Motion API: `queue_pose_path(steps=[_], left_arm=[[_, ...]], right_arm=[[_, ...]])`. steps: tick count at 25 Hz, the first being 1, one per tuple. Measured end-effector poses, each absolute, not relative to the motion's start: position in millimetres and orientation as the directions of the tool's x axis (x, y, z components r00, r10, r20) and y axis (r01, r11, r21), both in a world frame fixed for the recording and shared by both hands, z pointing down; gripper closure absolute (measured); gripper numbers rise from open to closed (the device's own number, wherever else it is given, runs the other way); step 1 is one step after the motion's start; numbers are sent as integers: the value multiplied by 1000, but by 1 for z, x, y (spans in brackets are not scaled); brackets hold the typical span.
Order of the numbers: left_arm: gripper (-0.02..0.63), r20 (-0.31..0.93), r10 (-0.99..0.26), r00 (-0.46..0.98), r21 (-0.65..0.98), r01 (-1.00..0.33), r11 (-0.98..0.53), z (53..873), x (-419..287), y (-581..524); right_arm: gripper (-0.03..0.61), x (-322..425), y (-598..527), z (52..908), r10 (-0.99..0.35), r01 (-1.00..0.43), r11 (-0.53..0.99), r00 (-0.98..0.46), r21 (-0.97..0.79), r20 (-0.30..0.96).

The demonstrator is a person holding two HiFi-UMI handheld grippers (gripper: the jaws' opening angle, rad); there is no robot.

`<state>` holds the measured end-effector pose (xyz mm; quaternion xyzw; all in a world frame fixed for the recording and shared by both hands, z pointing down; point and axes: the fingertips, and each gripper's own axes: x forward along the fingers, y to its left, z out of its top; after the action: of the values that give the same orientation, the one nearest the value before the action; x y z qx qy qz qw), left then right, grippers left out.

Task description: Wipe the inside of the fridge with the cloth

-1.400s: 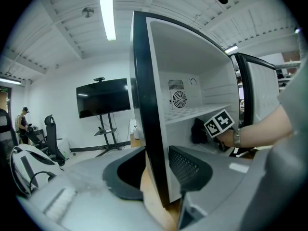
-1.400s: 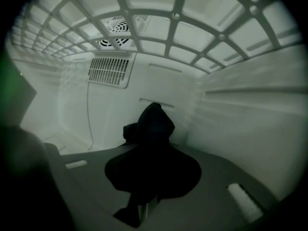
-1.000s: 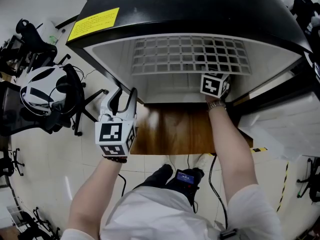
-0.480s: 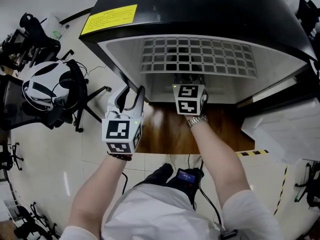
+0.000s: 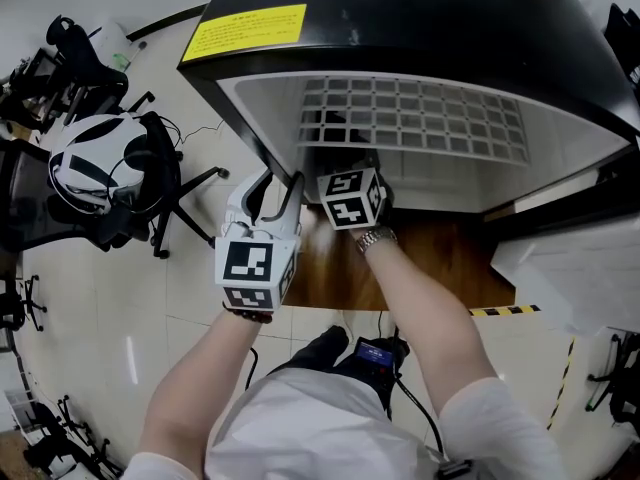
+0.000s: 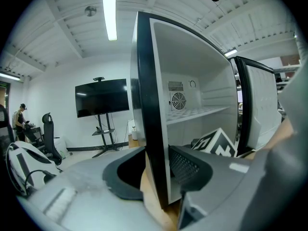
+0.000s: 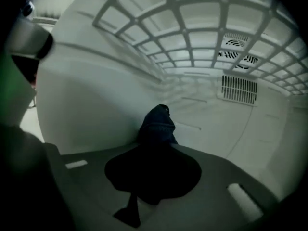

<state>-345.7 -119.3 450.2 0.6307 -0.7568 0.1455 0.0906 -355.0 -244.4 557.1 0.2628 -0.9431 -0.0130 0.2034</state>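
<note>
Cloth is dark blue and bunched, pinched between the jaws of the right gripper, with a wad poking out past the tips. It sits low inside the fridge, its tip at or just short of the white left inner wall, beneath the wire shelf. It looks soft, light and limp, so it should fold and drag rather than slide cleanly. A deep bite on a thick fold, leaving a pad of fabric ahead of the tips, seems the safest hold, since it keeps hard plastic off the liner.

The left gripper has its jaws spread, with the black front edge of the fridge's left wall standing between them; I cannot see the pads pressing on it.

A second ago the right gripper was toward the right of the opening. It has swept across to the left and is now just beside the left gripper, which has kept its place.
</note>
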Motion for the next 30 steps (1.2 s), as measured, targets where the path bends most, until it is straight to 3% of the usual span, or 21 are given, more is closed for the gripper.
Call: queue_pose_path(steps=[30], left_arm=[[466,328,-925,-190,-107,-981,164,452,-347,-118]], right_arm=[[522,-214,-331,580,-685,-683,699,-555,210,472]])
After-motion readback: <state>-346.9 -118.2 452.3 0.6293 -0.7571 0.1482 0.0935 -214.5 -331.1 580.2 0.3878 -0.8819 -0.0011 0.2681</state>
